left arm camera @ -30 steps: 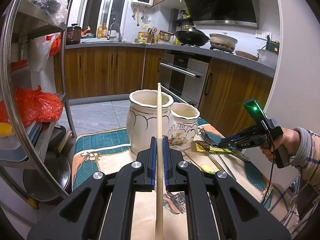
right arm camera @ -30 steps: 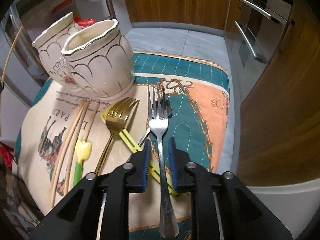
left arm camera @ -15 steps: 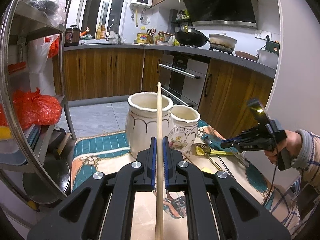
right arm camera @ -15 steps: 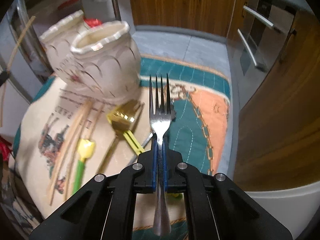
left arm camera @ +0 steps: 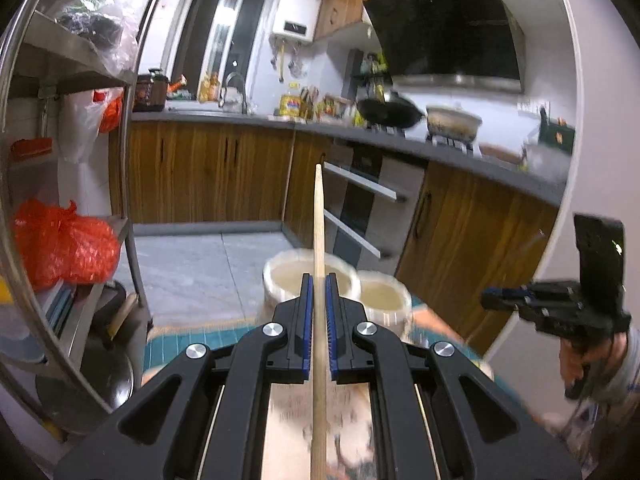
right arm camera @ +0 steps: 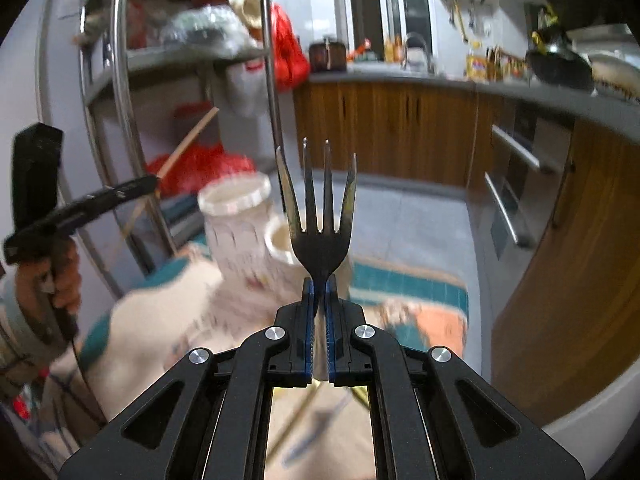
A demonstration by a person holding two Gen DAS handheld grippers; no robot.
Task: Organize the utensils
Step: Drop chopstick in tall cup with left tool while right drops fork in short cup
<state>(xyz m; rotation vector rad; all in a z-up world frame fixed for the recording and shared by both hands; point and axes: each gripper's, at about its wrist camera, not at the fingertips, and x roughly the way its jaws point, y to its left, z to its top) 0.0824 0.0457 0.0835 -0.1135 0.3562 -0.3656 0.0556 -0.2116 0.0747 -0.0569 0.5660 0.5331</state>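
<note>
Left gripper (left arm camera: 319, 280) clamping chopstick (left arm camera: 319, 216) above jar rims, right gripper (right arm camera: 319, 284) pinching fork (right arm camera: 320, 216), both in open air

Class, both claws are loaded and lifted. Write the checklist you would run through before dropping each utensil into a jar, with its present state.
1. Left claw shut on the long wooden chopstick: ok.
2. Right claw shut on the silver metal fork: ok.
3. Fork gripped at its neck, tines pointing away: ok.
4. Taller cream ceramic jar mouth open: ok.
5. Shorter cream ceramic jar mouth open: ok.
6. Utensils lined up over the jars: cannot tell, blurred.
</note>
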